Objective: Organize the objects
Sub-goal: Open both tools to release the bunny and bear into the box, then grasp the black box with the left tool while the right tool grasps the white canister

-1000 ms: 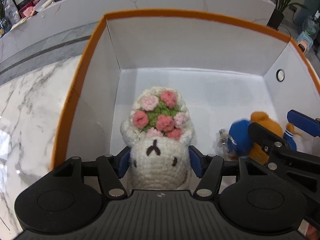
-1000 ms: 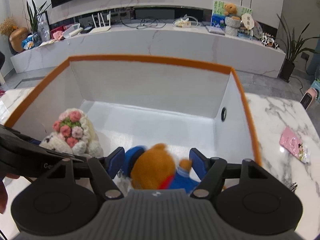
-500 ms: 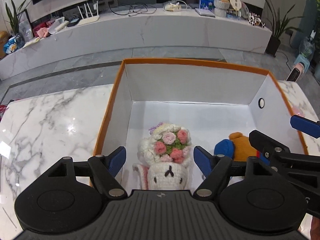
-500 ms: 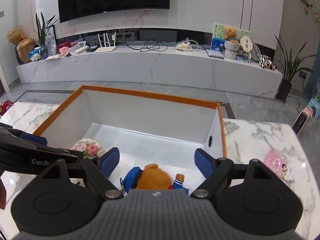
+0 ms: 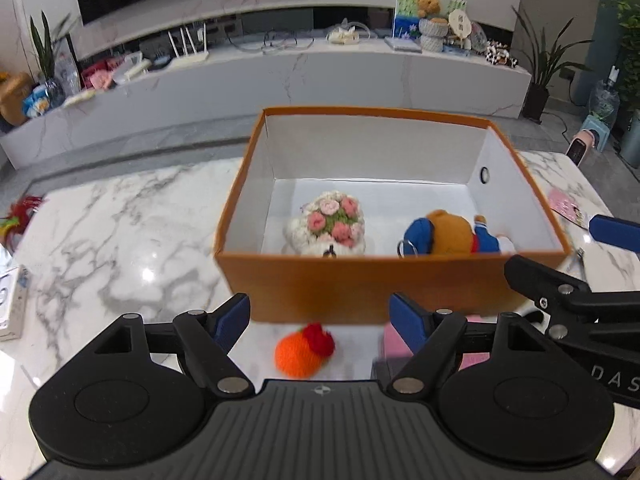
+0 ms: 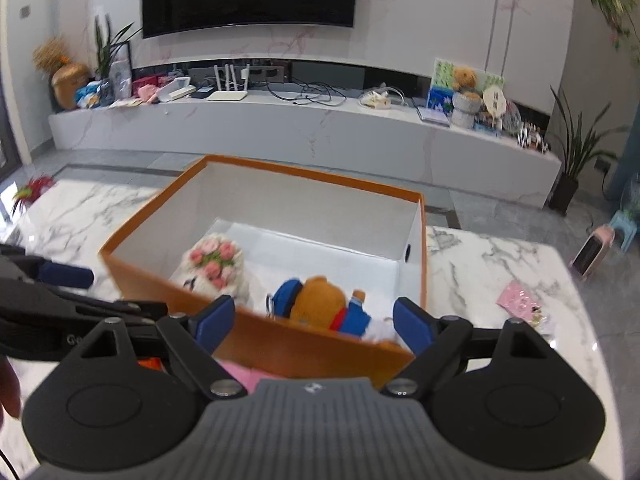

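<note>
Left wrist: both claws opening, empty; bunny and bear in box

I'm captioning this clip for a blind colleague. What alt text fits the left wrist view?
An open orange box on a marble table holds a crocheted white bunny with pink flowers and a bear plush in blue. In the foreground the left gripper is empty, its jaws opening, above an orange knitted toy; the right gripper shows at the right edge.
</note>
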The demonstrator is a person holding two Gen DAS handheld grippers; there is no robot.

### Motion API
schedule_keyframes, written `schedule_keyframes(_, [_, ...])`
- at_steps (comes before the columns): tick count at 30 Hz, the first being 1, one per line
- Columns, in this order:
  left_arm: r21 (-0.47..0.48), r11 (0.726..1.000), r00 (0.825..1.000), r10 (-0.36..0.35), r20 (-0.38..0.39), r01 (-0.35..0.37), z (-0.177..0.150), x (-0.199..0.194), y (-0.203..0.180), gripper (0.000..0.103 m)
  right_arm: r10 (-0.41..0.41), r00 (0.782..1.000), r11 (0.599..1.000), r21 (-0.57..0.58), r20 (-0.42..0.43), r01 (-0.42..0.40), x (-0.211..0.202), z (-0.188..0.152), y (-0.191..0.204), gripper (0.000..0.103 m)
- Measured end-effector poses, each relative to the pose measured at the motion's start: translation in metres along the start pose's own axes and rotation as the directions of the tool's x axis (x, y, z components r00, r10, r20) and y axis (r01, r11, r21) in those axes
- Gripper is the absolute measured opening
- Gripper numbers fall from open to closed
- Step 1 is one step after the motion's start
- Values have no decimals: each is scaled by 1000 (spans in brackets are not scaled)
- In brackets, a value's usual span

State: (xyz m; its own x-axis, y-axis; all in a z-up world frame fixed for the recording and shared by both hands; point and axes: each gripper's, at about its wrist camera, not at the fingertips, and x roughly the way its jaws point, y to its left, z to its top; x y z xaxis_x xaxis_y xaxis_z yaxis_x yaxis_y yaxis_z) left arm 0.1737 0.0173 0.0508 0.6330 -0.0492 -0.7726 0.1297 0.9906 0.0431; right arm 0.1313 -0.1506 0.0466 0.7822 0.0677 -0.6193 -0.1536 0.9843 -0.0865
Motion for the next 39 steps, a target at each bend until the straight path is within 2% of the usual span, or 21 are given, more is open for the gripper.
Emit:
schedule_keyframes(3, [6,1000,1000,-19,24,19,-22,-21,-2,90,-6,1000,998,-61,18,7,-26,-16,5,91])
schedule_keyframes(6, [-1,997,997,-75,18,75,-49,-34,-3,91,8,1000,999,-32,19,-8,-49,-46,-2,92])
schedule_keyframes(10, [2,991,991,-132,18,132,-84,-36,-6,91,75,995,997,2,-60,-75,-55,-93,-4,92])
schedule_keyframes(13, [1,985,983,-171,66,171,-103,-30,-5,91,85,991,996,-12,-105,-87,-56,-117,1,92])
schedule_keyframes(22, [24,979,971,-204,127,202,-111,-1,-6,90,140,983,990,1,-117,-141,-46,-125,-3,92])
schedule_keyframes(27, [-4,975,969,-222,108,224,-106,14,-11,90,148,976,987,-41,-163,-156,-31,-134,2,92])
schedule_keyframes(31, [-9,977,971,-209,113,211,-104,20,-15,89,148,970,984,-66,-192,-163,-23,-142,3,92])
schedule_keyframes(35, [-35,979,972,-196,132,202,-102,22,-13,85,154,968,984,-63,-198,-169,-20,-145,2,92])
schedule_keyframes(36, [-43,978,971,-197,136,205,-101,22,-12,79,156,968,984,-60,-196,-170,-19,-145,1,92])
schedule_keyframes(39, [-63,973,969,-214,123,223,-99,26,-11,72,159,967,983,-53,-201,-173,-15,-146,2,92])
